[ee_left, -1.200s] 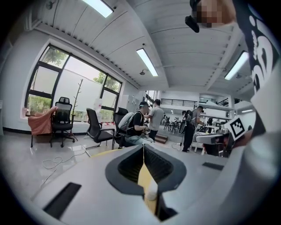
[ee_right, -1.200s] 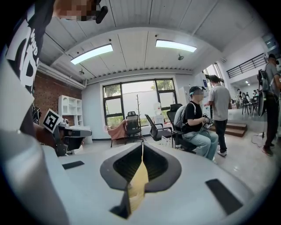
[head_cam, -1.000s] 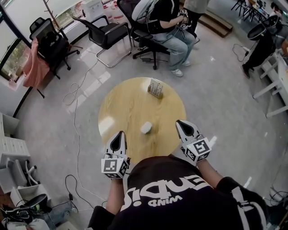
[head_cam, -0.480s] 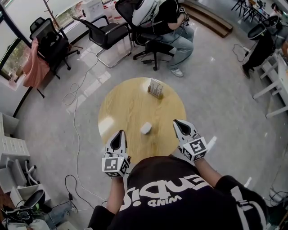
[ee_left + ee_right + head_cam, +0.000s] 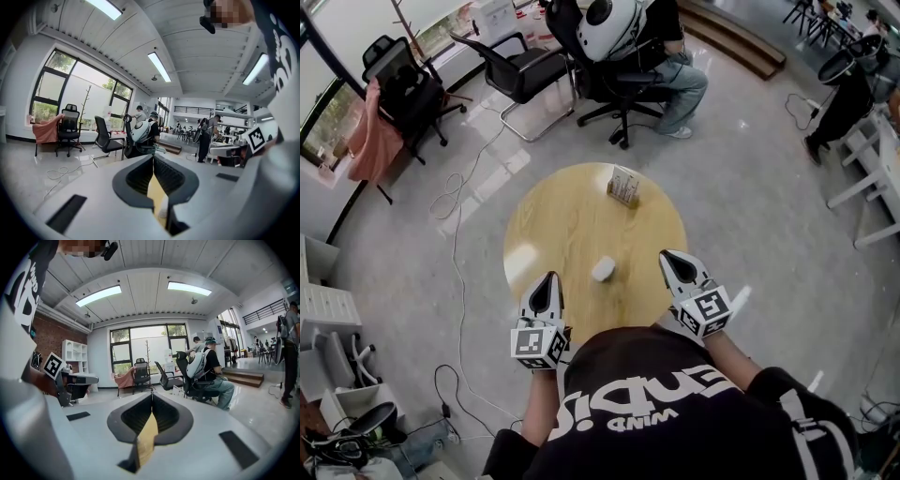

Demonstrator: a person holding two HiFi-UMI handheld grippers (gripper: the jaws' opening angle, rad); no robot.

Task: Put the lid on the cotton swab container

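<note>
A small white round lid (image 5: 603, 269) lies on the round wooden table (image 5: 553, 225), near the middle front. The cotton swab container (image 5: 624, 186), a clear box with sticks in it, stands at the table's far edge. My left gripper (image 5: 548, 279) hovers at the near left rim, shut and empty, left of the lid and nearer to me. My right gripper (image 5: 667, 255) is at the near right rim, shut and empty, to the right of the lid. In the left gripper view the left gripper (image 5: 153, 157) shows its jaws together; the right gripper (image 5: 152, 394) looks the same in its own view.
A person sits on an office chair (image 5: 614, 84) beyond the table with a white backpack (image 5: 609, 23). A black chair (image 5: 514, 73) stands at the back left, another (image 5: 403, 89) with a pink cloth further left. Cables (image 5: 459, 253) trail over the floor at the left.
The seated person behind the table has swivelled away, back now toward me. Both grippers have stayed almost in place, the right one a touch further left.
</note>
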